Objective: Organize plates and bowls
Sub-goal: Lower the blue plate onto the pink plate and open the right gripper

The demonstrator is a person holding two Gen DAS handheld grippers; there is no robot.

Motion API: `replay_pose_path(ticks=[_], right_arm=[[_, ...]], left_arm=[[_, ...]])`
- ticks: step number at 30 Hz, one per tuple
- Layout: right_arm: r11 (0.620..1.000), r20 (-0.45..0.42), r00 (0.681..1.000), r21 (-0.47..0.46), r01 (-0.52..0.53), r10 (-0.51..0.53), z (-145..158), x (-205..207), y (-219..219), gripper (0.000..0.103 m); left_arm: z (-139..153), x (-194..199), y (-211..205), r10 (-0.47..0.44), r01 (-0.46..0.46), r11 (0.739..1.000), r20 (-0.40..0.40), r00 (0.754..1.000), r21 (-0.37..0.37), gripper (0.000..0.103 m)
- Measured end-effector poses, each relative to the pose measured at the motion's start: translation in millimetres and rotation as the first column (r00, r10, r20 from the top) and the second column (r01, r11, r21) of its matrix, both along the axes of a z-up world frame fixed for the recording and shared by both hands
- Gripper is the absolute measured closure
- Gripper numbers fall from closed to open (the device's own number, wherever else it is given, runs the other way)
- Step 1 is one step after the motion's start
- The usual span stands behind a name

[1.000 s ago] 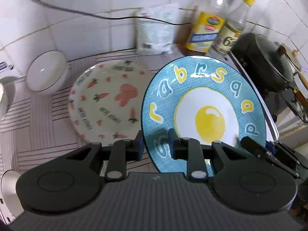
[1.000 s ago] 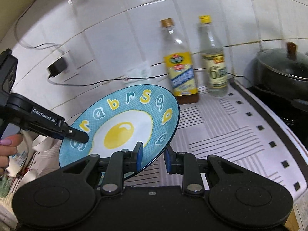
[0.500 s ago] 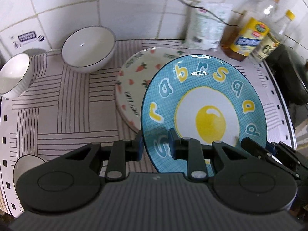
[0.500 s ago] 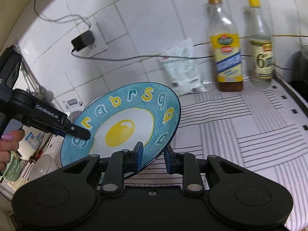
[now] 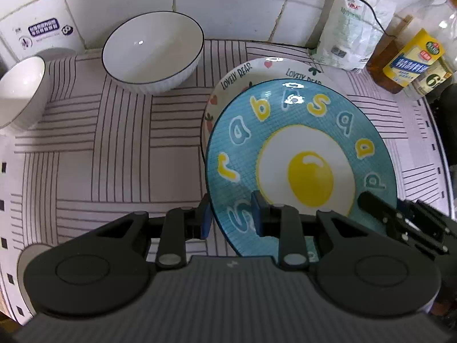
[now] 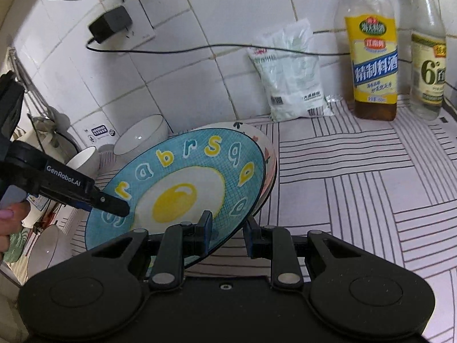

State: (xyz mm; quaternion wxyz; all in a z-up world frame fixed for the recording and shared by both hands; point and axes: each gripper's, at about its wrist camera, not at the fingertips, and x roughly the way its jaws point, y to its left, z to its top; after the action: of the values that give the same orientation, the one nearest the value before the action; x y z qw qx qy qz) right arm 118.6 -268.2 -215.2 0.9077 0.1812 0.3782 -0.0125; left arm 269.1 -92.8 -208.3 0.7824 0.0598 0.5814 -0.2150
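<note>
- I hold the round blue ceramic plate printed with a fried egg and yellow and white letters (image 5: 302, 154) between both grippers, tilted, its far edge over the white ceramic plate with carrot prints and "LOVELY BEAR" lettering (image 5: 242, 74) lying on the striped white counter mat (image 5: 114, 148).
- My left gripper (image 5: 231, 217) bites the blue plate's rim at about 7 o'clock in its own view; its jaws are opening slightly, with the rim between the blue pads, which look to be touching it.
- My right gripper (image 6: 227, 234) is clamped on the rim at about 5 o'clock of the plate in its own view, one pad on the face, the other beneath.
- In the right view the left gripper comes in from 9 o'clock, a hand (image 6: 8, 223) on its handle.
- The large white ribbed ceramic bowl with a dark rim (image 5: 152, 51) stands at 11 o'clock of the carrot plate, apart from it; a smaller white bowl (image 5: 21, 91) sits tilted at 9 o'clock of the large one.
- At the tiled wall (image 6: 200, 28), a white plastic bag (image 6: 291, 77) leans, with a yellow-labelled glass bottle (image 6: 371, 57) and a clear glass bottle (image 6: 428, 57) at its 3 o'clock.
</note>
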Motion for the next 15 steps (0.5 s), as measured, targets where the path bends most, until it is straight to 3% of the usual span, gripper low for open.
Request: replay_pose_path(ticks=[10,15], right_arm=[[0.996,-0.06,0.998,-0.084,-0.01,0.005,-0.5,26.7,0.0,0.075],[0.991,-0.093,0.995,-0.136,0.013,-0.026,-2.3,34.1,3.0,0.074]], left_arm=[[-17.4,22.7,-0.6,0.065,-0.068,0.998,-0.137,0.988,-0.016,0.076],[-16.4,20.1,-9.1,0.048,-0.047,0.999,-0.125,0.991,0.004,0.075]])
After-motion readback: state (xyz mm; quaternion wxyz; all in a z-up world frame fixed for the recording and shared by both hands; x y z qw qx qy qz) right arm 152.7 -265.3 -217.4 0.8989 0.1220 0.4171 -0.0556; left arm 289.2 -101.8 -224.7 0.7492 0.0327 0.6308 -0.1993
